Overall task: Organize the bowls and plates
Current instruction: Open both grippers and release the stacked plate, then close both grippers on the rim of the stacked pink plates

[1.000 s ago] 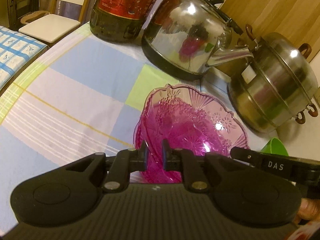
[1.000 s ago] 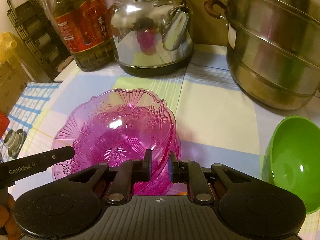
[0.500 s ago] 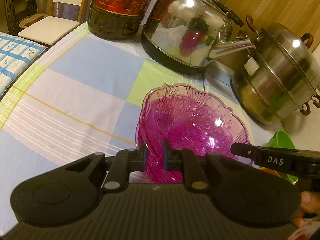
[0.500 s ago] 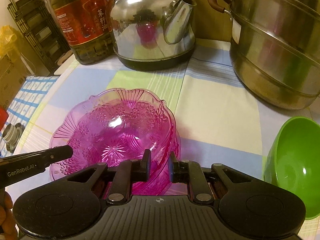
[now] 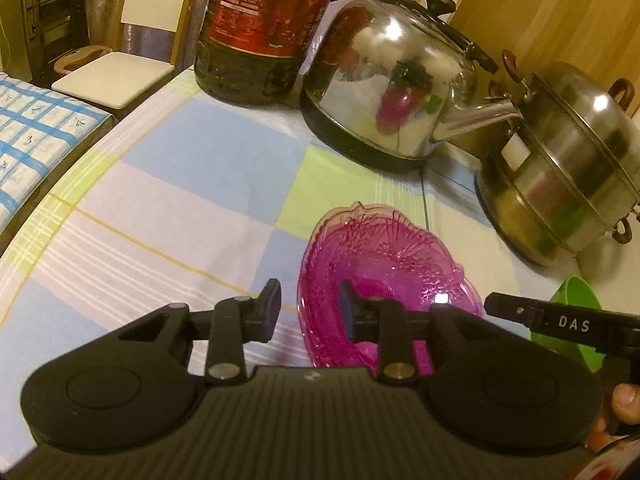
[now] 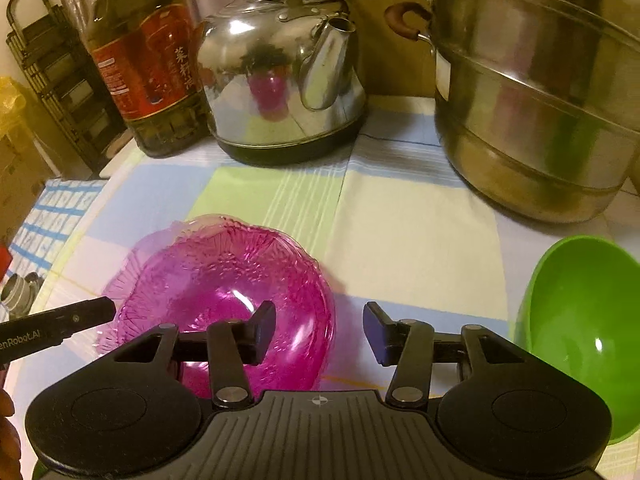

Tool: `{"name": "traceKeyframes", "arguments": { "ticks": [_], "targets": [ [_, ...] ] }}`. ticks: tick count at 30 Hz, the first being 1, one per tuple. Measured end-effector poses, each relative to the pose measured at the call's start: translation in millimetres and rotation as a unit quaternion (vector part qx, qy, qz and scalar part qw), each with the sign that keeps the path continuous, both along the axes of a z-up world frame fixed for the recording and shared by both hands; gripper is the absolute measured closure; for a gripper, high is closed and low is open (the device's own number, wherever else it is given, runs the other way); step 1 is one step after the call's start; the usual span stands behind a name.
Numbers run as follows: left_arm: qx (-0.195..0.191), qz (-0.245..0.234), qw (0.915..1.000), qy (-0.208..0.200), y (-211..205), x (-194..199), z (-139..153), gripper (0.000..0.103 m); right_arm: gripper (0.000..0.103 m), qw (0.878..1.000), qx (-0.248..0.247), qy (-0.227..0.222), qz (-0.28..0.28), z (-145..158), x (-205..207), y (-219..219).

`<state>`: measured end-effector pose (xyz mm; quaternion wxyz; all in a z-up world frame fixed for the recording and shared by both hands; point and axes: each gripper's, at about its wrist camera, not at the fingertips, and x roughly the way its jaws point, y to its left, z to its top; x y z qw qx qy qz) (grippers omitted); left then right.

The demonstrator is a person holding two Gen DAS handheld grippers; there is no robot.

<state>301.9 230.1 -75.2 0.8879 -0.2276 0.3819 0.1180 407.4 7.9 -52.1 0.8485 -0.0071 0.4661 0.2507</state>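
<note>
1. Checked tablecloth [image 6: 400,232] in pale blue, green and cream covers the table, with a steel kettle [image 6: 280,76], an oil bottle [image 6: 144,60] and a stacked steel steamer pot [image 6: 540,100] lined up along its far side.
2. Toward the near edge, a pink patterned bowl [image 6: 224,280] sits with its mouth facing up; its scalloped rim looks blurred in both views, so its exact tilt cannot be told. It is round, with no clear long axis.
3. A green bowl [image 6: 580,328] lies to the right of the pink one, apart from it, tipped so its opening faces left toward the pink bowl.
4. The left gripper [image 5: 308,312] has its jaws opening. The pink bowl's near-left rim runs between them: one finger stands inside the bowl, the other outside over the cloth, and neither pad presses on the rim.
5. The right gripper [image 6: 320,332] also has its jaws opening. Its left finger is over the inside of the pink bowl and its right finger is outside, past the rim, with a clear gap on that side.
6. Part of a hand [image 5: 624,404] shows at the lower right of the left wrist view, behind the right gripper's side.
</note>
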Motion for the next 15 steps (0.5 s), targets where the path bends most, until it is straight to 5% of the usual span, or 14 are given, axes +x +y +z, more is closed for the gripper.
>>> {"name": "traceKeyframes", "arguments": {
  "ticks": [15],
  "targets": [
    [-0.013, 0.004, 0.9998, -0.012, 17, 1, -5, 0.091, 0.054, 0.997, 0.048, -0.003, -0.052, 7, -15, -19]
  ]
}}
